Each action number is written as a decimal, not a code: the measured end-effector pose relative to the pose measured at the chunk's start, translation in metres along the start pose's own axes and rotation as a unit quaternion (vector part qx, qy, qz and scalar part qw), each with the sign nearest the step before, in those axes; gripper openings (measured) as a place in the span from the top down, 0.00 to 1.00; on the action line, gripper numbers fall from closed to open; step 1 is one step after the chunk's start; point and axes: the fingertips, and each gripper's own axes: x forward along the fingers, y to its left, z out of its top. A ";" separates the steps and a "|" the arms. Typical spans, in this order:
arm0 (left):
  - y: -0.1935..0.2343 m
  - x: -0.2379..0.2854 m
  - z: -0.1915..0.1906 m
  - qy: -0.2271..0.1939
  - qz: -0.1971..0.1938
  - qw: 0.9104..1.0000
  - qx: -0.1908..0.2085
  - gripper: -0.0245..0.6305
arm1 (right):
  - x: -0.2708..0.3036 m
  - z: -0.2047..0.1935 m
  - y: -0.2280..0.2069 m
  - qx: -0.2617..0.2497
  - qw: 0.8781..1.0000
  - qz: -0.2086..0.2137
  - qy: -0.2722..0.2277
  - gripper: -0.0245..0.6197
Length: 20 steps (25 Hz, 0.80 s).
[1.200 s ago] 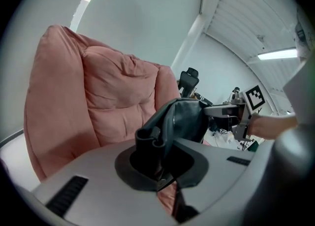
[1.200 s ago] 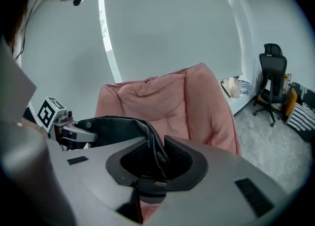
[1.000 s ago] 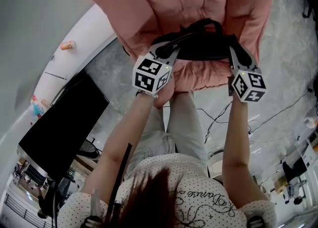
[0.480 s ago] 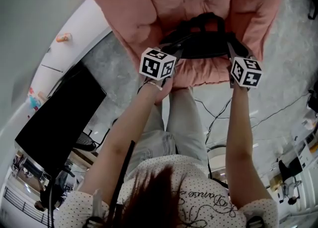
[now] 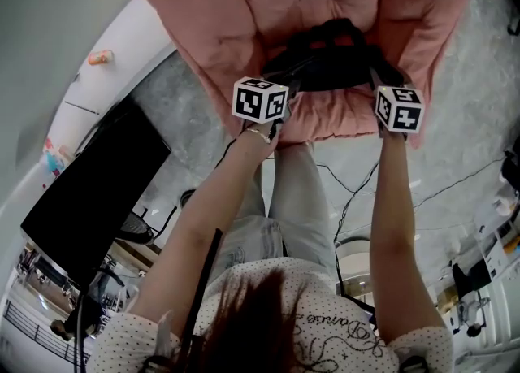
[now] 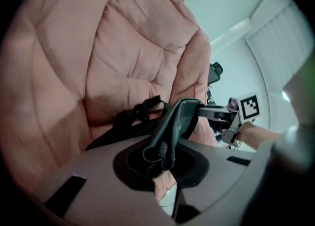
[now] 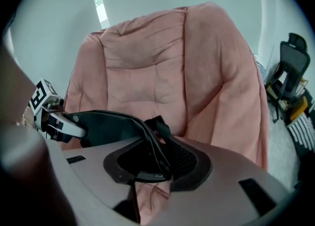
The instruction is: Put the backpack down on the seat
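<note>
A black backpack (image 5: pixel 331 64) hangs low over the seat of a pink padded chair (image 5: pixel 236 22), its bottom touching the cushion or just above it. My left gripper (image 5: pixel 291 84) is shut on the bag's left edge (image 6: pixel 179 116), with fabric pinched between the jaws. My right gripper (image 5: pixel 377 80) holds the right edge (image 7: pixel 110 124). Its jaws are opening, with the black fabric and a strap still between them (image 7: pixel 156 156). Each gripper view shows the other gripper across the bag.
The chair's pink back (image 7: pixel 162 62) rises behind the bag. A black screen (image 5: pixel 97 193) and a curved white desk (image 5: pixel 134 46) stand at the left. Cables (image 5: pixel 349 188) lie on the grey floor below the chair. A black office chair (image 7: pixel 290 67) stands far right.
Both grippers have moved forward over the chair with the backpack, carrying it further onto the seat cushion. The grip on each side looks the same.
</note>
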 end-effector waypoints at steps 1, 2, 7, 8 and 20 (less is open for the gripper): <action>0.005 0.003 -0.003 -0.003 -0.002 1.000 -0.014 0.92 | 0.005 -0.005 0.001 0.002 1.000 0.003 0.005 0.75; 0.009 0.005 -0.006 -0.006 -0.005 1.000 -0.022 0.92 | 0.009 -0.008 0.002 0.002 1.000 0.005 0.007 0.75; 0.017 0.015 -0.009 -0.008 -0.022 0.999 -0.033 0.91 | 0.020 -0.013 -0.001 -0.015 1.000 0.014 0.009 0.75; 0.017 0.021 -0.011 -0.006 -0.025 0.999 -0.034 0.91 | 0.023 -0.017 -0.005 -0.017 1.000 0.015 0.011 0.75; 0.023 0.039 -0.020 -0.023 -0.061 0.990 -0.122 0.90 | 0.034 -0.034 -0.011 0.007 0.999 0.025 0.021 0.75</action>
